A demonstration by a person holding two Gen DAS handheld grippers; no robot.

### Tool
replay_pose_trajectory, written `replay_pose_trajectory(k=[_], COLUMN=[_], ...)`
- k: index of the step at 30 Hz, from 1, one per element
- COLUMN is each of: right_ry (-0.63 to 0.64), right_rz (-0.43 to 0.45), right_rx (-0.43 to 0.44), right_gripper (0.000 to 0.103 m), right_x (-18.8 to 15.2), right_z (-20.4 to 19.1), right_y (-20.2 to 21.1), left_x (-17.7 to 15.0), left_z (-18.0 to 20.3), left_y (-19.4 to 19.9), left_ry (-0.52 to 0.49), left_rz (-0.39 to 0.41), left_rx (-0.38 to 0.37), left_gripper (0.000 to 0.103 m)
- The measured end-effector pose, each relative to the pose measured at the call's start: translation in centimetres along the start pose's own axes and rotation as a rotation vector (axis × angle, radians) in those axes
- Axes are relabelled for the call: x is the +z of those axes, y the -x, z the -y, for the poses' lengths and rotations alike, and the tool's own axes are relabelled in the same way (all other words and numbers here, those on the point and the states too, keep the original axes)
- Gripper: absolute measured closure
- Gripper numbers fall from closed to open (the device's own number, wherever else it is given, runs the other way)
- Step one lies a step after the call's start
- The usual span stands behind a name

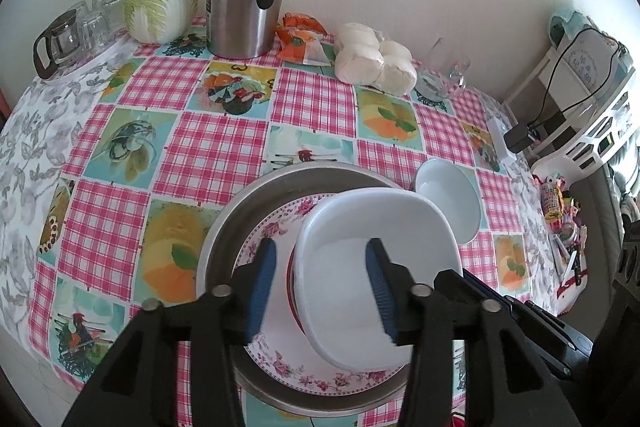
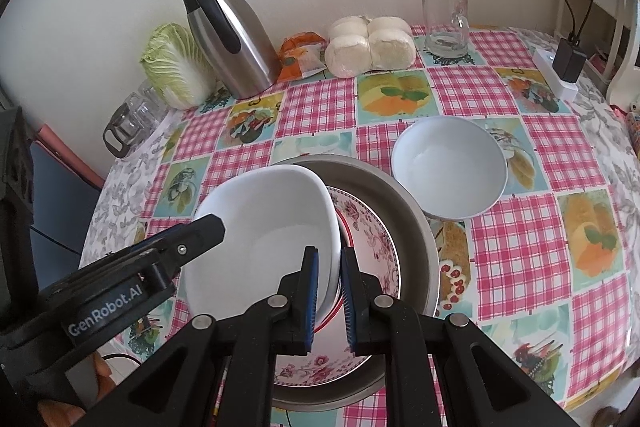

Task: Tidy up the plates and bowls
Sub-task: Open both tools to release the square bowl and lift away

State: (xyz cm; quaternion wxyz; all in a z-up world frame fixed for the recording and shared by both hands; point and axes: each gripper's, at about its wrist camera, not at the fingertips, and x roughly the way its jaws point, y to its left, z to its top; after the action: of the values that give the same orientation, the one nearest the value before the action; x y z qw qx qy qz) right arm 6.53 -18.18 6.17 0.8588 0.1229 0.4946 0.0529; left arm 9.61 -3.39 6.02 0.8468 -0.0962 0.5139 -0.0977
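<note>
The right gripper (image 2: 329, 291) is clamped on the near wall of a white bowl (image 2: 264, 227), one pad inside the rim and one outside. This rim pinch holds the bowl tilted over the floral plate (image 2: 368, 239), which lies inside a metal pan (image 2: 412, 219) on the table (image 2: 520, 167). Under the bowl a red-rimmed dish (image 1: 291, 291) shows only as an edge, so whether the bowl touches it cannot be told.

The left gripper (image 1: 322, 291) has its jaws parted, straddling the bowl's left wall with a clear gap at each pad; it grips nothing. The spread suggests the bowl's weight is carried on the right side alone (a one-sided hold lets the bowl tip, as seen).

A second white bowl (image 2: 448, 167) stands upright on the cloth just beside the pan's far right edge, apart from both grippers.

Judged stage: stacking is under way. Pan, plate and dish are nested; the held bowl is not yet seated, and the second bowl is not yet collected. Risk: the tilted bowl may slide off the glazed surface on release.
</note>
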Motion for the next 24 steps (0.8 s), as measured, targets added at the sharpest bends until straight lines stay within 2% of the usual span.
replay_pose_trajectory(k=[13,15,16,18,19,20,22,24], right_ry=[-0.001,0.003,0.004,-0.003,-0.007,-0.011,-0.013,-0.019], right_rz=[0.039,0.048,0.054,0.059,0.061,0.063,0.065,0.07], right_rx=[0.008,0.007,0.004,-0.003,-0.007,-0.015,-0.024,-0.025], right_gripper=[0.089,0.089,0.089,0.078,0.065,0.057,0.053,0.038], right_x=[0.3,0.4,0.4,0.5,0.5,0.5,0.6,0.6], right_z=[0.0,0.0,0.0,0.2,0.4,0.5,0.6,0.8], right_y=[1.1,1.4,1.5,1.6,1.6,1.6,1.6,1.6], left_x=[0.1,0.2,0.2,0.2,0.2,0.3,0.3,0.3], left_z=[-1.1,-1.2,-1.3,-1.5,-1.6,-1.7,-1.8,-1.9], left_y=[0.7,0.8,0.9,1.0,1.0,1.1,1.2,1.2], left_ry=[0.046,0.047,0.047,0.047,0.048,0.051,0.052,0.053], left_rz=[0.031,0.039,0.044,0.056,0.061,0.067,0.074,0.083], left_rx=[0.027,0.048,0.057,0.069,0.07,0.075,0.087,0.104], left_gripper=[0.039,0.028,0.027,0.021,0.018,0.015,0.015,0.013])
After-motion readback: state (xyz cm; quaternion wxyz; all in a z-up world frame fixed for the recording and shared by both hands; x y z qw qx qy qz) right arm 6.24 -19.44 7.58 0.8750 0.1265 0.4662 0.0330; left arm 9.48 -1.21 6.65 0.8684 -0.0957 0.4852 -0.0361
